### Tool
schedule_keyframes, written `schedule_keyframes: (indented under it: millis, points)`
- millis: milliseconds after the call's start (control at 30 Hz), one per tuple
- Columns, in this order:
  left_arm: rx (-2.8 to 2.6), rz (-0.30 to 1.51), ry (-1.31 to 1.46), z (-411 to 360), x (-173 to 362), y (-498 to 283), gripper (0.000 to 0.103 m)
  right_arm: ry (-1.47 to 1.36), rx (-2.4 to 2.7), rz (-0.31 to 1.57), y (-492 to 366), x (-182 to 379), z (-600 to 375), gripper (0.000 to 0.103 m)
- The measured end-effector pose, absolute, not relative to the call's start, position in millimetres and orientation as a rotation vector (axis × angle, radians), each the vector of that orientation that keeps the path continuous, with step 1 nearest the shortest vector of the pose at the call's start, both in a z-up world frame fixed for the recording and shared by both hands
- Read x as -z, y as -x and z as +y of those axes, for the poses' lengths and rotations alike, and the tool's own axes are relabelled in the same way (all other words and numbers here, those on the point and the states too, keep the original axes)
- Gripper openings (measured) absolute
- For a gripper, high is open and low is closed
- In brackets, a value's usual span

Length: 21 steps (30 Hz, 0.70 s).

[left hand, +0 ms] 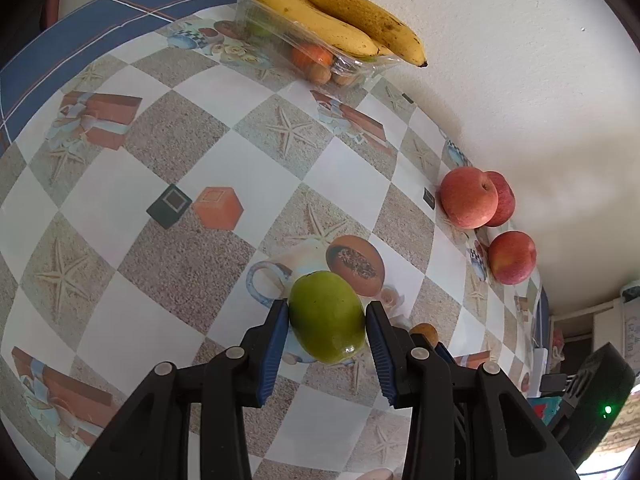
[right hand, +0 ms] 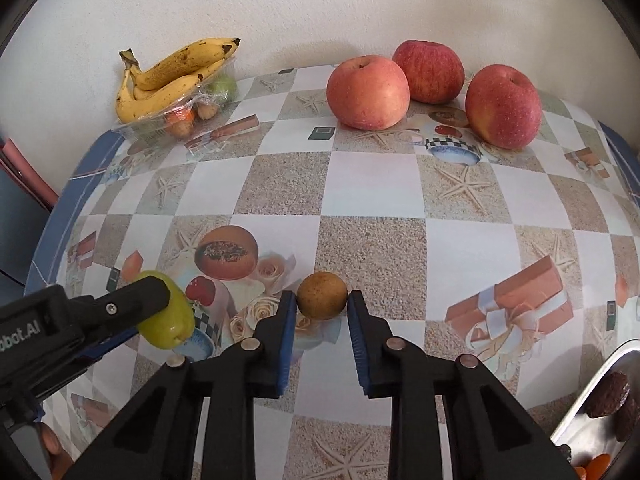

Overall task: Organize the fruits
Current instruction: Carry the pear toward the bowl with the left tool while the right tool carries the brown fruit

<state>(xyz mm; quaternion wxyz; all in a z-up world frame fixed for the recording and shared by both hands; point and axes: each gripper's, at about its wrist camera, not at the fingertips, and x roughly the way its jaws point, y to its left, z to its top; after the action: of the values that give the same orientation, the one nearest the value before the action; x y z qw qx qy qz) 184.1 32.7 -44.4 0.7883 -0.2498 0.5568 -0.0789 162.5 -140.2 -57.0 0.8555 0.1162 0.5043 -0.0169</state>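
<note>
Holding bananas (left hand: 340, 12) and small fruits, clear plastic tray (left hand: 248, 8)

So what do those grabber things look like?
Both grippers, left and right, are black plastic claws with ribbed blue pads inside the fingers and silver rivets at the joints. The left one's side has white lettering, cut off at the picture's edge.

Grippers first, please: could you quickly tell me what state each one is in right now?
Left gripper: shut on the green fruit.
Right gripper: shut on the small brown fruit.
</note>
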Motion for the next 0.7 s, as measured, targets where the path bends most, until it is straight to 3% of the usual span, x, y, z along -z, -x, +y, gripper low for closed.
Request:
schedule_keyframes:
  millis: [700]
  points:
    - [0.234,1.193,0.472,24,-5,-88,0.042,-0.184,0.076,1.058,-61,-1,-135,0.027]
